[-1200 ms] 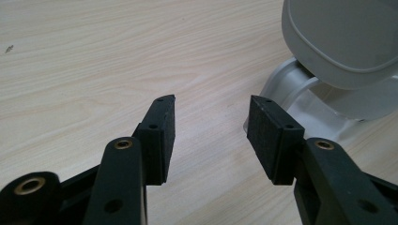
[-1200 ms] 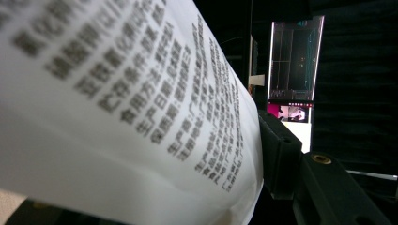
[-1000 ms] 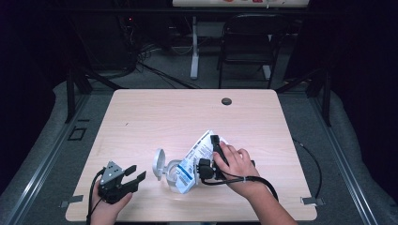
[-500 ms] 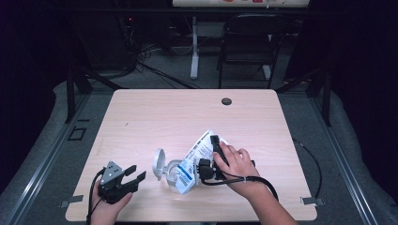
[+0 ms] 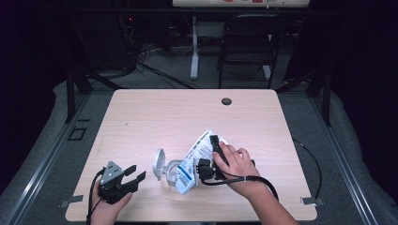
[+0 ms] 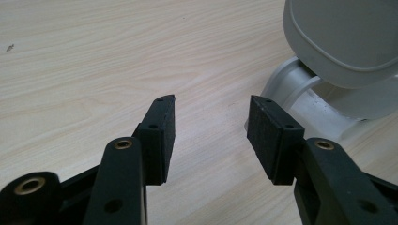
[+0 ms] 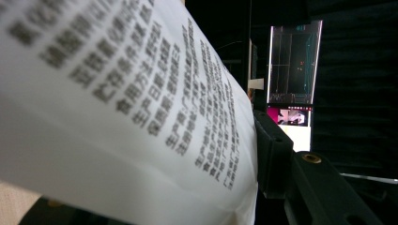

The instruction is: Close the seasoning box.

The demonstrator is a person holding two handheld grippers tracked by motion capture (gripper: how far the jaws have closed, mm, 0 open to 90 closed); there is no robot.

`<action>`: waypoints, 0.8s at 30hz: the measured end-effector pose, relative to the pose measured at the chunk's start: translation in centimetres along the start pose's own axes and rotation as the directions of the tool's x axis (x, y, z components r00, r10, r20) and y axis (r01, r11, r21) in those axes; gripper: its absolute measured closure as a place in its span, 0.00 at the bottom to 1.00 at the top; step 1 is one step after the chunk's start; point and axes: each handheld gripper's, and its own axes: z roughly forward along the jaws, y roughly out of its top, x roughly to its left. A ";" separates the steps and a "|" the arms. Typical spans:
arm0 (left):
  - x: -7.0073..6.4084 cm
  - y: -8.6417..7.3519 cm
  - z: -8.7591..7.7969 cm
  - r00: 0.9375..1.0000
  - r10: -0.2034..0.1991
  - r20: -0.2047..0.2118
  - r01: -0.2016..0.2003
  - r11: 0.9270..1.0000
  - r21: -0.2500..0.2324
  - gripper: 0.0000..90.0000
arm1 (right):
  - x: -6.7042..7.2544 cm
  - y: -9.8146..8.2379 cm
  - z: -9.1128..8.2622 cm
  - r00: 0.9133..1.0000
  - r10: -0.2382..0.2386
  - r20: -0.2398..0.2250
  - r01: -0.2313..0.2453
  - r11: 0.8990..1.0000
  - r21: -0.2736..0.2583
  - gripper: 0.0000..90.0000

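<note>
Left gripper, lower left of high view: black body, grey three-cornered plate on top, black cable trailing down past the hand. In the left gripper view: matte black jaws, flat rectangular pads with small screw holes, brass-ringed pivots. Right gripper, lower centre: black, with a black cable looping over the wrist. Forearms bare, no sleeves.

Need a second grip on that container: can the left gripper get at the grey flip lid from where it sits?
Probably yes. The left gripper is open with bare table between it and the grey flip lid; the right gripper is farther along, at the white packet.
</note>
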 end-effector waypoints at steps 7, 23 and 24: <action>0.0 0.0 0.0 1.000 0.000 0.000 0.000 1.000 0.001 0.59 | 0.0 -0.1 0.1 1.000 0.006 0.001 -0.006 1.000 -0.020 0.69; 0.0 0.0 0.1 1.000 -0.001 -0.002 0.001 1.000 0.000 0.59 | 0.1 -0.2 0.0 1.000 0.017 0.002 -0.017 1.000 -0.015 0.71; 0.0 0.0 0.1 1.000 0.000 -0.002 0.000 1.000 0.001 0.59 | 0.1 -0.2 0.0 1.000 0.017 0.003 -0.017 1.000 -0.016 0.71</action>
